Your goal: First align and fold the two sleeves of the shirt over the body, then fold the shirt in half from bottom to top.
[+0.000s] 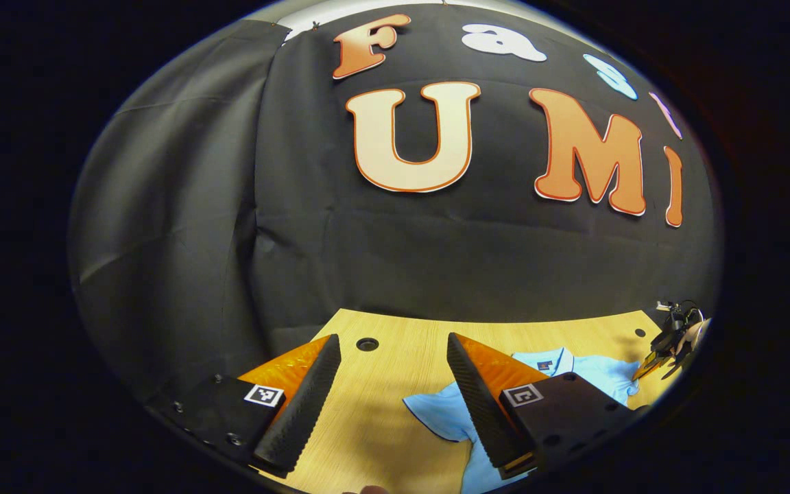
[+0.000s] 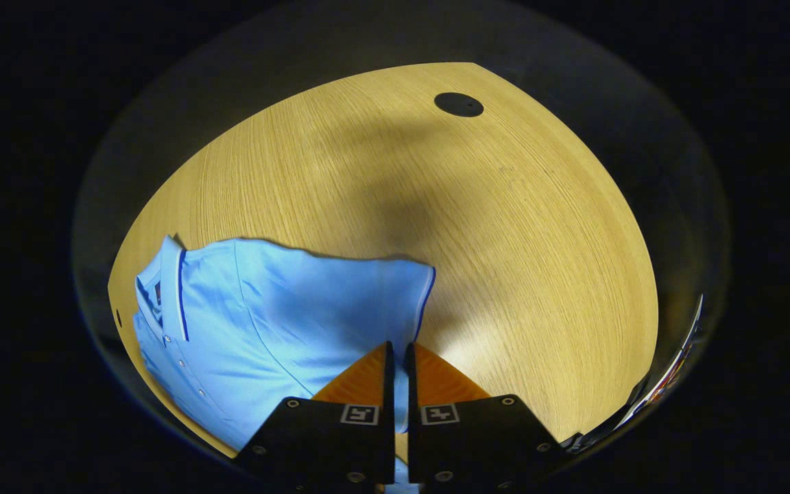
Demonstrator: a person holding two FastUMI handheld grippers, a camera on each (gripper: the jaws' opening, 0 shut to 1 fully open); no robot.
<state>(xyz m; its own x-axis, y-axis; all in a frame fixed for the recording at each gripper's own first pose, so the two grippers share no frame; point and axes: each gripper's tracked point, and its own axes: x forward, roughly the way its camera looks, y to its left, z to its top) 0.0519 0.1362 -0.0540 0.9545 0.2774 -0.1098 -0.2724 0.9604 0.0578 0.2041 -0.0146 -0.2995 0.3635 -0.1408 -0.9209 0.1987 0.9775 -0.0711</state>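
- At the lower left of the left gripper view, the left gripper [image 1: 391,405] is hovering with fingers spread wide, holding nothing, over the table [image 1: 395,336].
- Lower right there, the shirt [image 1: 577,374] is lying flat, apparently unfolded.
- In the right gripper view's lower middle, the right gripper [image 2: 398,357] is pinching the sleeve [image 2: 367,295]; both folds seem pending.

No legible writing is found on any object.

Square black-and-white coded markers [image 1: 264,395] are carried on the finger mounts of the left gripper [image 1: 392,337] and the right gripper [image 2: 399,346], but no words or numbers can be read from them. A small dark tag [image 2: 158,293] is seen inside the shirt [image 2: 278,309] collar, too small to be read.
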